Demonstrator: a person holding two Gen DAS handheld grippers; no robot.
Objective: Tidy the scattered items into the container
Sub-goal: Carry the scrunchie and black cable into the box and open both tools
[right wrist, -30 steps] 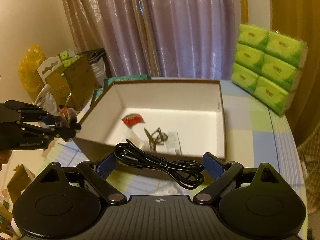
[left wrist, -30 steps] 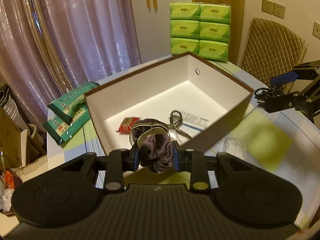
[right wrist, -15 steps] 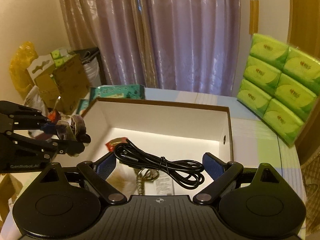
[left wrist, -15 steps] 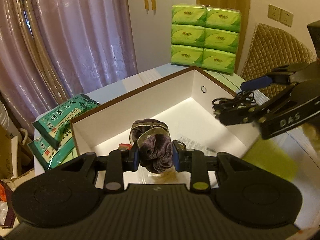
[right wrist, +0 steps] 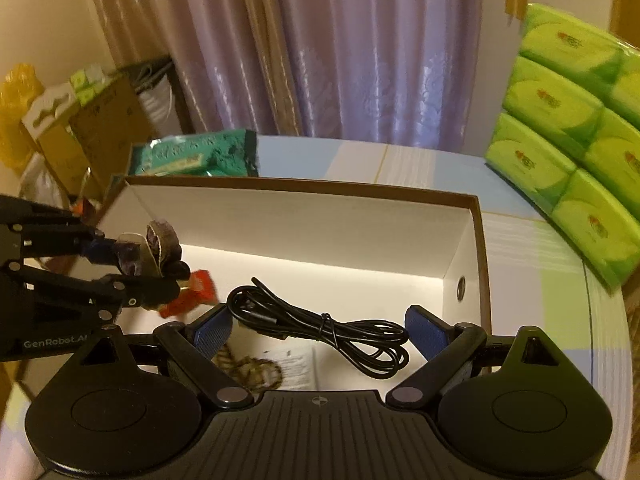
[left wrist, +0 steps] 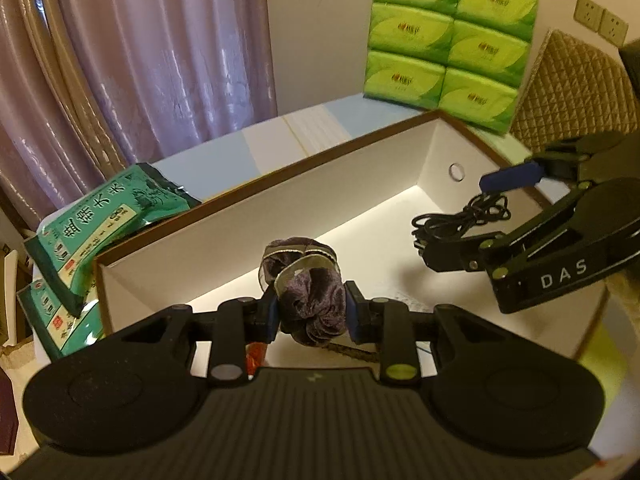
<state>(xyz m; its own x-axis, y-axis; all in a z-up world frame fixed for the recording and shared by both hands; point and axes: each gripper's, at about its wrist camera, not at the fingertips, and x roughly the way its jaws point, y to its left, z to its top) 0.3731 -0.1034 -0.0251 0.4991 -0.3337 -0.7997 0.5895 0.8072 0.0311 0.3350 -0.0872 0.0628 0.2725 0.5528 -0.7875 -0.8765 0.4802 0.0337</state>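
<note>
A white open box with a brown rim [left wrist: 280, 176] [right wrist: 304, 188] stands on the table. My left gripper [left wrist: 312, 314] is shut on a dark purple scrunchie [left wrist: 308, 288] and holds it above the box's near left part; it also shows in the right wrist view [right wrist: 156, 252]. My right gripper [right wrist: 320, 326] holds a coiled black cable [right wrist: 320, 328] across its wide-set fingers, over the box; the cable also shows in the left wrist view [left wrist: 460, 220]. A red packet [right wrist: 192, 296], a knotted cord [right wrist: 252, 368] and a paper leaflet [right wrist: 296, 364] lie in the box.
Green tea packets [left wrist: 100, 224] lie left of the box. A stack of green tissue packs [left wrist: 448, 40] [right wrist: 572, 152] stands behind it on the right. A quilted chair back [left wrist: 576, 92] is at the far right. Curtains hang behind the table.
Both grippers have moved forward over the box with their loads. The scrunchie and the cable now hang above the box's inside.
</note>
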